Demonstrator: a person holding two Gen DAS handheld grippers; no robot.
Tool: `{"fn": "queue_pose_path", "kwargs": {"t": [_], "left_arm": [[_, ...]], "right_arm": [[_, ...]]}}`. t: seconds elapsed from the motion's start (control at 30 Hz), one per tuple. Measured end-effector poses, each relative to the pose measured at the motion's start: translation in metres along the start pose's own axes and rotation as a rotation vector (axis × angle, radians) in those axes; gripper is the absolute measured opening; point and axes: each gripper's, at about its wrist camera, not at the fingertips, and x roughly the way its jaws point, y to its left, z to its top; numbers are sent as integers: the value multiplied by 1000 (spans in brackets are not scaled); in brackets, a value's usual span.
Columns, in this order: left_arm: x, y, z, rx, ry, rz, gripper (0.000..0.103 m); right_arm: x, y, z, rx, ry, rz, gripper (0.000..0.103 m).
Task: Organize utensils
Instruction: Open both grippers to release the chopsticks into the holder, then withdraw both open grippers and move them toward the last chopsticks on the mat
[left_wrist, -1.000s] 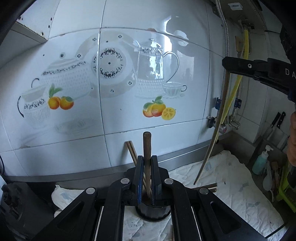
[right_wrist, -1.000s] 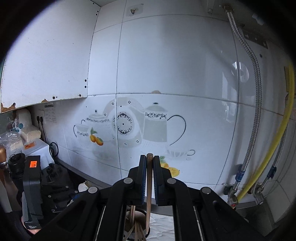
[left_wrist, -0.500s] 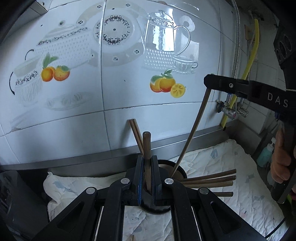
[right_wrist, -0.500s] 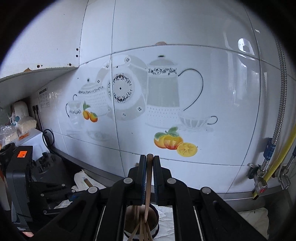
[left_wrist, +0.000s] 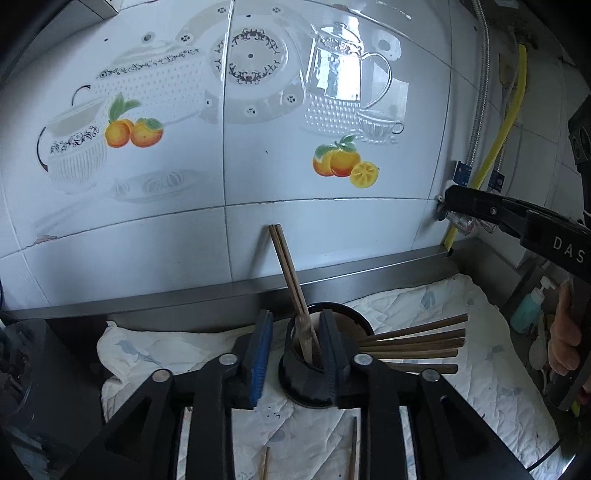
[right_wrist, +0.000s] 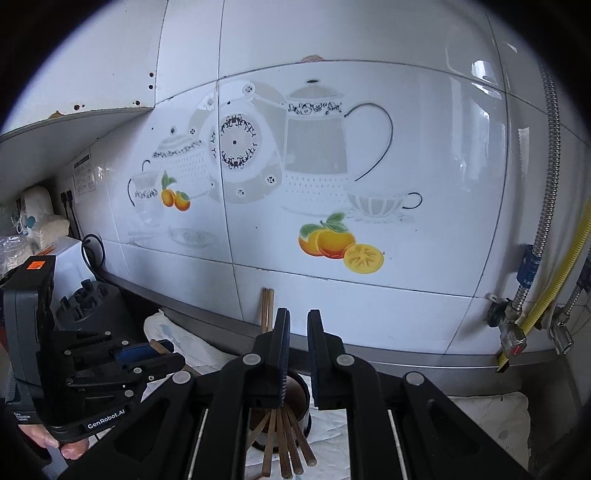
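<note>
Left gripper (left_wrist: 295, 341), seen from its own wrist camera: jaws spread apart with nothing between them, the blue-padded finger (left_wrist: 260, 354) to the left of the black utensil holder (left_wrist: 321, 363) and the other finger in front of the holder's mouth. The holder stands upright on a white quilted cloth (left_wrist: 461, 373) covering the worktop (left_wrist: 369, 271), close to the tiled wall (left_wrist: 147, 184). A pair of wooden chopsticks (left_wrist: 290, 277) rises from the holder, tilted left with tips near the wall. Further chopsticks (left_wrist: 417, 343) fan out to the right of the holder, roughly level. Right gripper (left_wrist: 458, 201), at the right edge of the same view, is held high above the cloth and points left; the person's right hand (left_wrist: 563, 339) grips its handle. In the right wrist view the right gripper's jaws stand slightly apart and carry nothing, poised above the holder (right_wrist: 299, 400), with chopstick ends (right_wrist: 288, 443) splayed toward the camera below. The left gripper (right_wrist: 147, 356) appears at lower left, held level
</note>
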Motion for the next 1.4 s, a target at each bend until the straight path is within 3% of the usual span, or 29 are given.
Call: {"fn": "queue_pose_path", "kwargs": {"t": [0.13, 0.47, 0.77, 1.07, 1.4], "left_arm": [[-31, 0, -4, 11, -16, 21, 37], [-116, 14, -53, 28, 7, 125, 49], [-180, 29, -127, 33, 16, 192, 59], [-190, 51, -230, -25, 98, 198, 59], [-179, 65, -313, -72, 160, 170, 59]], "right_arm": [[-26, 4, -7, -1, -16, -8, 17], [-85, 40, -64, -10, -8, 28, 45], [-93, 86, -145, -12, 81, 70, 51], [-73, 129, -224, 36, 225, 144, 51], [-54, 157, -261, 103, 295, 179, 51]]}}
